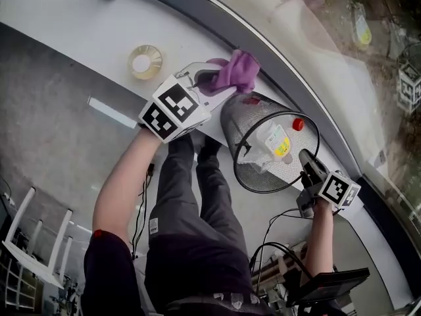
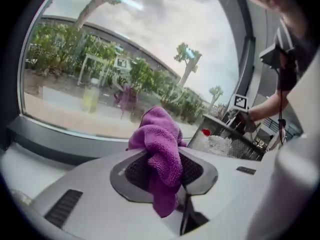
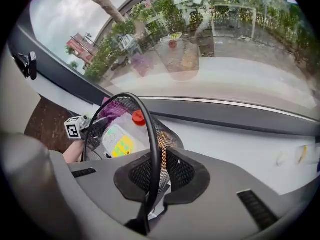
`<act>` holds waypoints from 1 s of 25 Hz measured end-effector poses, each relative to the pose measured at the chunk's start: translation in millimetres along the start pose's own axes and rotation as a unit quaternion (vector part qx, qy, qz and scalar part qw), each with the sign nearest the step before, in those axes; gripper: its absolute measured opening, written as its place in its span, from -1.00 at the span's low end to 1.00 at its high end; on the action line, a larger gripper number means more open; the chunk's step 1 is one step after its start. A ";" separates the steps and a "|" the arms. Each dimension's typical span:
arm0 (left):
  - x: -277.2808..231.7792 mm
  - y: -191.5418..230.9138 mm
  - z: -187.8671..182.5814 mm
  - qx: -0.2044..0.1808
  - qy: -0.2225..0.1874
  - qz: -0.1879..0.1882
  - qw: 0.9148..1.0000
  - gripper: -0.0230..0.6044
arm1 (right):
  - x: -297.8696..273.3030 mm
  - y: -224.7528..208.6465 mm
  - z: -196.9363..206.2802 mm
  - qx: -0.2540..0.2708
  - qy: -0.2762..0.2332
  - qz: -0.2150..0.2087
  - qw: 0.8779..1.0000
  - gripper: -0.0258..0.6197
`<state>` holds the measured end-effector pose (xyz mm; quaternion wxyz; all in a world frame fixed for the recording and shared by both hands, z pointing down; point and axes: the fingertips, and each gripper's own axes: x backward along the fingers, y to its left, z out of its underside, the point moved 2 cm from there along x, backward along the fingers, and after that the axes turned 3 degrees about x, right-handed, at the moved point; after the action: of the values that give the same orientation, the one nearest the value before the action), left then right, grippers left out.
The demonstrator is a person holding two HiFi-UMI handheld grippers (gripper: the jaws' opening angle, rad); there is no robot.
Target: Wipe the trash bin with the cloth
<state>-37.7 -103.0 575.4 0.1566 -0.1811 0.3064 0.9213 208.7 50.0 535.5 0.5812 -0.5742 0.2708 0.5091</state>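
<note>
Bin (image 1: 231, 129), black wire mesh, lies right of centre in our head view, on the white table (image 1: 59, 18) that runs along the curved window (image 1: 329, 64), its mouth turned toward us. Inside it we see a clear bottle (image 1: 277, 140) with a red cap (image 1: 298, 124). Our right tongs (image 1: 309, 166) are closed on the rim at the bin's lower right. In the right gripper view the rim wire runs straight between the pads (image 3: 182, 171), which pinch it and the mesh. Our left tongs (image 1: 217, 82), at upper centre, are clamped on the purple cloth (image 1: 235, 71), which bunches above the pads and hangs below them in the left gripper view. The cloth is close by the bin's upper-left side, and we cannot tell whether it touches. A tape roll (image 1: 145, 61) lies on the table, left of the cloth.
</note>
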 end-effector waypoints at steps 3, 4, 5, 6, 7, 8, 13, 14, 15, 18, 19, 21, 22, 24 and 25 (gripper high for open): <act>2.1 -20.7 -20.4 -0.035 -0.016 0.024 0.999 -0.57 | 1.9 1.5 7.2 -0.039 -0.011 -0.008 0.999 -0.85; -0.9 -28.3 -20.4 -0.049 -0.009 0.034 0.998 -0.57 | 3.6 0.7 9.0 -0.048 -0.014 -0.003 0.999 -0.85; -4.4 -36.5 -18.3 -0.061 -0.001 0.044 0.997 -0.57 | 5.2 0.4 10.7 -0.057 -0.018 -0.001 0.998 -0.85; -7.6 -44.7 -15.1 -0.069 0.007 0.054 0.996 -0.57 | 6.8 0.6 12.4 -0.069 -0.023 0.000 0.997 -0.83; -9.5 -52.6 -11.3 -0.075 0.014 0.064 0.995 -0.57 | 8.9 0.5 14.5 -0.084 -0.027 0.003 0.996 -0.82; -9.8 -59.6 -7.6 -0.077 0.019 0.074 0.994 -0.57 | 12.1 -1.2 17.7 -0.106 -0.029 0.012 0.994 -0.82; 8.5 -81.9 10.0 -0.084 0.055 0.123 0.987 -0.57 | 19.9 -8.8 28.2 -0.189 -0.041 0.021 0.981 -0.79; 11.9 -85.6 12.4 -0.095 0.064 0.125 0.986 -0.57 | 19.4 -8.7 29.2 -0.201 -0.045 0.014 0.978 -0.77; 14.7 -88.6 13.8 -0.107 0.068 0.122 0.984 -0.57 | 19.2 -9.0 31.0 -0.214 -0.048 0.011 0.976 -0.77; 25.0 -93.2 15.6 -0.127 0.064 0.092 0.985 -0.57 | 17.8 -11.0 41.9 -0.262 -0.060 0.008 0.963 -0.76; 28.3 -94.1 15.3 -0.125 0.058 0.083 0.987 -0.57 | 16.3 -9.8 45.0 -0.272 -0.065 0.005 0.960 -0.75; 29.3 -92.7 10.3 -0.113 0.042 0.067 0.991 -0.57 | 13.8 -3.1 48.5 -0.262 -0.067 0.003 0.963 -0.75; 26.7 -89.5 5.9 -0.108 0.036 0.059 0.992 -0.58 | 13.7 0.8 49.8 -0.249 -0.061 0.004 0.967 -0.75; 18.0 -81.7 -3.8 -0.115 0.037 0.048 0.992 -0.57 | 15.1 5.5 50.1 -0.221 -0.039 0.005 0.974 -0.75; 13.0 -78.9 -8.3 -0.125 0.042 0.044 0.990 -0.57 | 15.7 7.0 47.7 -0.202 -0.030 0.003 0.979 -0.73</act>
<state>-15.7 -45.6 523.6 0.0790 -0.2240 0.2027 0.9500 194.8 98.2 527.8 0.4600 -0.6634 0.1466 0.5716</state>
